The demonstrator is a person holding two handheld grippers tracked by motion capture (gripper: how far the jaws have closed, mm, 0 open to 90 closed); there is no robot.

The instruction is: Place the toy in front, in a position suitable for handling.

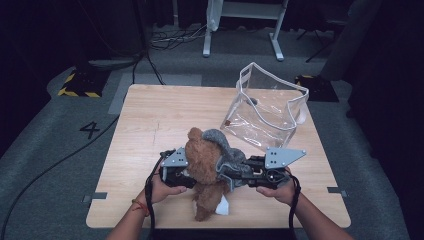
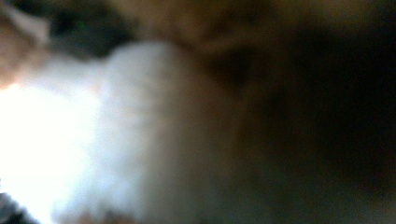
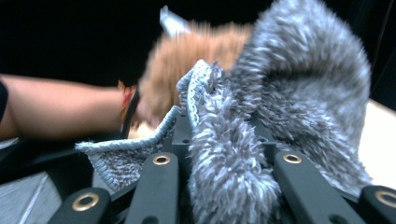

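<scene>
A brown teddy bear (image 1: pixel 202 162) is held up over the table's front middle, between my two grippers. My left gripper (image 1: pixel 187 172) presses into the bear's left side, its jaws sunk in the fur. In the left gripper view, blurred white and brown fur (image 2: pixel 154 116) sits right against the lens. A grey fluffy cloth (image 1: pixel 223 145) drapes over the bear's right shoulder. My right gripper (image 1: pixel 235 170) is shut on that cloth. In the right gripper view, the cloth (image 3: pixel 261 93) bunches between the black fingers (image 3: pixel 159 186), with the bear (image 3: pixel 187 60) behind.
A clear plastic bag (image 1: pixel 265 107) with white trim stands open at the table's back right. The wooden table (image 1: pixel 150 115) has bare room on its left half. A white tag (image 1: pixel 222 206) hangs at the bear's foot. The person's other forearm (image 3: pixel 60 105) shows left in the right gripper view.
</scene>
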